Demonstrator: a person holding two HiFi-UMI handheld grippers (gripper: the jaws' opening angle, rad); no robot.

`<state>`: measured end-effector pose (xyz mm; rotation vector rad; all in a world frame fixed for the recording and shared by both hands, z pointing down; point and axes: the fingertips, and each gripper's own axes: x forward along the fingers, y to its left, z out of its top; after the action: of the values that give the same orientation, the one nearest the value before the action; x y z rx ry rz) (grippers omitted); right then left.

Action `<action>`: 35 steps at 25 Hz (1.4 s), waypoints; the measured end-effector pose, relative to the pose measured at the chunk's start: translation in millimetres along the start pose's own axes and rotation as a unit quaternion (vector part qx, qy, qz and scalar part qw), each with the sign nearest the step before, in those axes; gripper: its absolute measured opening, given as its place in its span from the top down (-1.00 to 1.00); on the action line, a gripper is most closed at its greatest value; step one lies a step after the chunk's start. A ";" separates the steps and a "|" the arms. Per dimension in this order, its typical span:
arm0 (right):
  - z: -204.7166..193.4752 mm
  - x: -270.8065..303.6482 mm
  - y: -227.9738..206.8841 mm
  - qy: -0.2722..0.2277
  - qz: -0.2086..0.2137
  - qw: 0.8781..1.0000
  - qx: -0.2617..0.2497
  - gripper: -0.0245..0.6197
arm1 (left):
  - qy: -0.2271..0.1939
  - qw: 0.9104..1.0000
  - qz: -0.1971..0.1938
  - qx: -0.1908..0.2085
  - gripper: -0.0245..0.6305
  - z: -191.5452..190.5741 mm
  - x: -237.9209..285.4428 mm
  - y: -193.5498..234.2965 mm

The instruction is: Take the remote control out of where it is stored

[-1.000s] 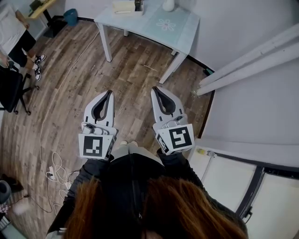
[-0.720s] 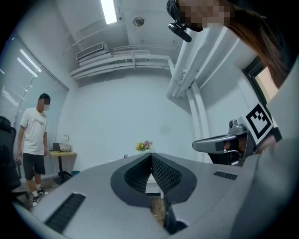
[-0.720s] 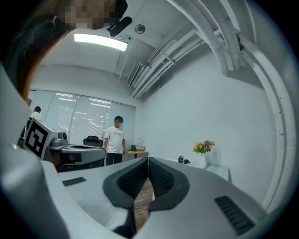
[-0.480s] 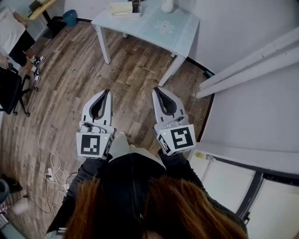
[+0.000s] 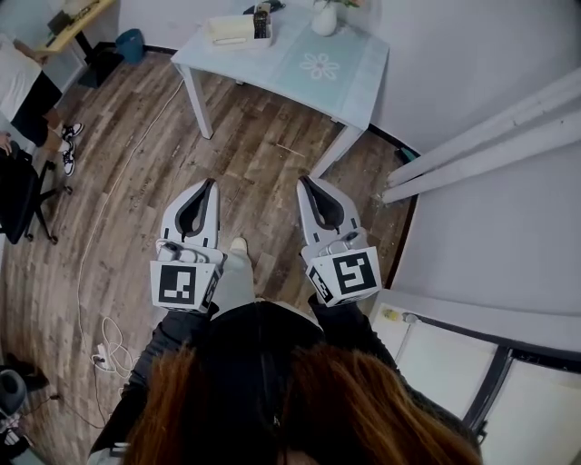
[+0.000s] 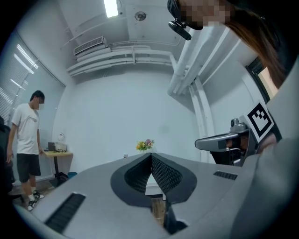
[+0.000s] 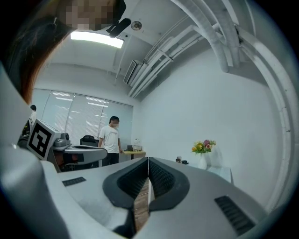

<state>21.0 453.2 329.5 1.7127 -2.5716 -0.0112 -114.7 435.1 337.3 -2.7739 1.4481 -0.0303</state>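
Holding the left tongs [image 5: 211, 184] and the right tongs [image 5: 305, 183] side by side and level, the person is pointing both across the wooden floor [image 5: 254, 150] toward a pale-blue desk [image 5: 300, 65] standing well ahead of them. Each pair is sitting fully closed, its ribbed pads meeting at the tip with nothing between them, which suits an approach where nothing is within reach to grasp. A slim dark thing, probably the remote control [image 5: 261, 20], is resting at the desk's far edge, ahead of the gap between the two tongs. It is lying against a cream storage box [image 5: 229, 29], though whether inside or beside is unclear. A vase of flowers [image 5: 325, 14] is standing just to its right, so the tongs will likely be needing a careful line in.
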 end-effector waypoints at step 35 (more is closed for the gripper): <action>12.6 199.3 -39.3 0.010 -0.005 1.000 -0.004 0.88 | 0.010 1.000 -0.001 -0.018 0.91 -2.3 138.0 150.4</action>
<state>-20.1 254.0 323.4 1.7148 -2.5449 -0.0035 -159.2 235.9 338.2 -2.8111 1.4665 -0.0336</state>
